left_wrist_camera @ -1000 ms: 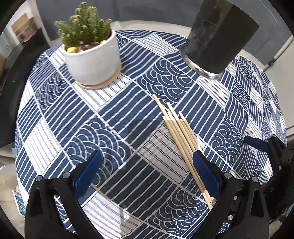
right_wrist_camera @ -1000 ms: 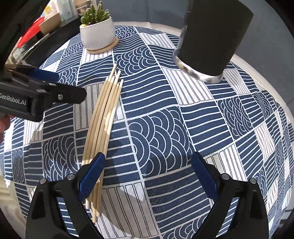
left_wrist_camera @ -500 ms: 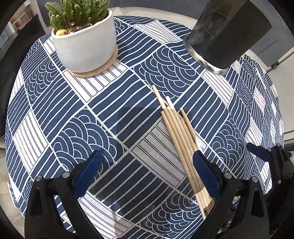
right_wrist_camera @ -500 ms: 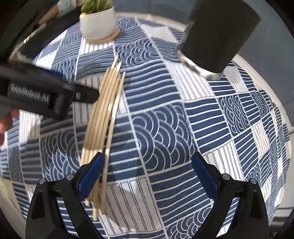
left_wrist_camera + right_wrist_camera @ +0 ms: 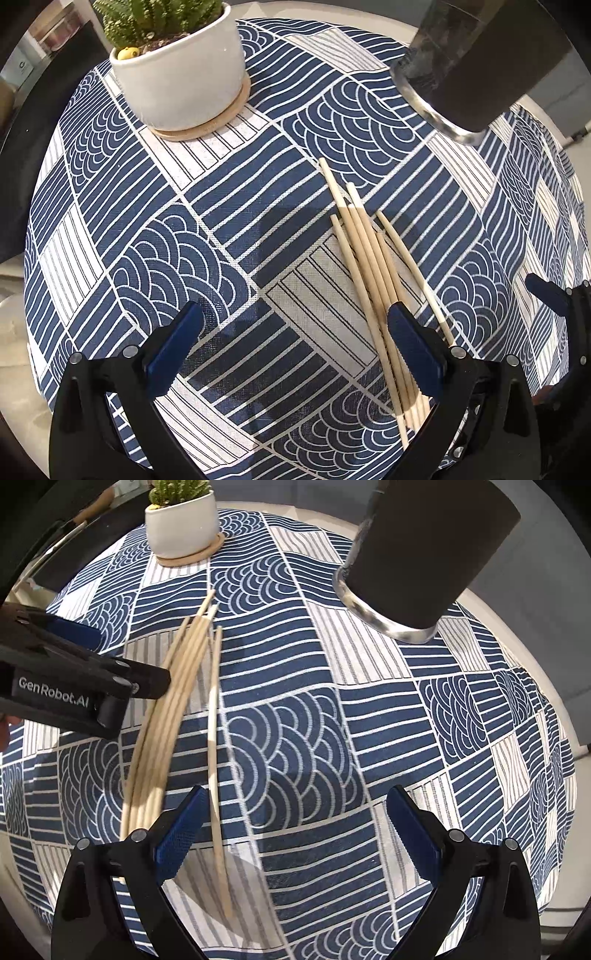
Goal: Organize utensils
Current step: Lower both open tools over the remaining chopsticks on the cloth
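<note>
Both grippers have moved forward since the earlier frames, and one chopstick (image 5: 213,738) now lies split off from the bundle of chopsticks (image 5: 373,280). White lettering "GenRobot.AI" reads along the side of the left gripper (image 5: 122,664) in the right wrist view. The left gripper (image 5: 295,343) hangs with its jaws spread wide and nothing between them, its right finger just over the bundle. The right gripper (image 5: 295,827) is likewise spread wide and holds nothing, the stray stick beside its left finger. A dark utensil holder (image 5: 424,554) stands near the far edge of the surface (image 5: 110,206), a potted cactus (image 5: 177,62) at the far left. Patterned cloth lies bare between them.
</note>
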Available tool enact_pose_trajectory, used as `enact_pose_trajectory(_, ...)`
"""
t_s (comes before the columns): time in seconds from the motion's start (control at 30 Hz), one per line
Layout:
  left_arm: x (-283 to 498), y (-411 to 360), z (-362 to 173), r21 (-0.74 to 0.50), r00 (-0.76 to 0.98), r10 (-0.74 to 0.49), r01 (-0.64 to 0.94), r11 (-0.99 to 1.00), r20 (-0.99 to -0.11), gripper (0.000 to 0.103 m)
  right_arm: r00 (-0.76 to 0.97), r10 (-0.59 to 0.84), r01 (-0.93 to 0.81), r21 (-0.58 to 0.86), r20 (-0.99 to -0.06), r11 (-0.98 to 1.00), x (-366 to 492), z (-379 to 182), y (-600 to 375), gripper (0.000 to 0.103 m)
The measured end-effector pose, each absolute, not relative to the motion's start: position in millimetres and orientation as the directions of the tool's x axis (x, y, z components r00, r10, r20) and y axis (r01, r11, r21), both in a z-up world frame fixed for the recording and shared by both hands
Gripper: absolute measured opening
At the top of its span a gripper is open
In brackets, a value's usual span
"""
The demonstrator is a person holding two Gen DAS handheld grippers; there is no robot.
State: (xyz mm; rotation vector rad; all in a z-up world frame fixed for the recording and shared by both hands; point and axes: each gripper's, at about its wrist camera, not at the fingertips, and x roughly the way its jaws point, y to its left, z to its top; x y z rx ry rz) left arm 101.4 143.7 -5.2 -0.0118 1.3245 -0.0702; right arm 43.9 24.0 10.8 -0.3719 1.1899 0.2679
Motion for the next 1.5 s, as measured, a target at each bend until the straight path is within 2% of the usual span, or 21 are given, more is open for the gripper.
enact_pose_trajectory(0.33,100,152,-4,-0.032,0.245,-0.035,0.016,0.999,-0.969,0.098,0.350,0.015,-0.450,-0.154,-0.937,0.879,54,10,22,0.093)
enact_pose_trajectory(0.5,92,149,-11,0.012,0.226,0.020,-0.039,0.999,-0.974,0.099,0.310,0.046,-0.483,-0.115,-0.950,0.868,60,10,19,0.093)
enact_pose_trajectory(0.67,89,144,-13,0.005,0.206,0.024,-0.092,0.996,-0.978,0.098,0.295,0.054,-0.521,-0.113,-0.954,0.846,62,10,12,0.093)
enact_pose_trajectory(1.03,70,173,-14,-0.124,0.209,-0.071,-0.253,0.960,-0.975,0.097,0.297,0.060,-0.601,-0.138,-0.953,0.787,65,9,4,0.093)
enact_pose_trajectory(1.17,64,173,-17,-0.059,0.188,-0.007,-0.270,0.961,-0.982,0.098,0.280,0.067,-0.623,-0.129,-0.958,0.772,65,10,3,0.093)
enact_pose_trajectory(1.5,79,164,-23,-0.036,0.164,0.019,-0.322,0.946,-0.986,0.099,0.274,0.051,-0.666,-0.151,-0.960,0.730,76,9,22,0.093)
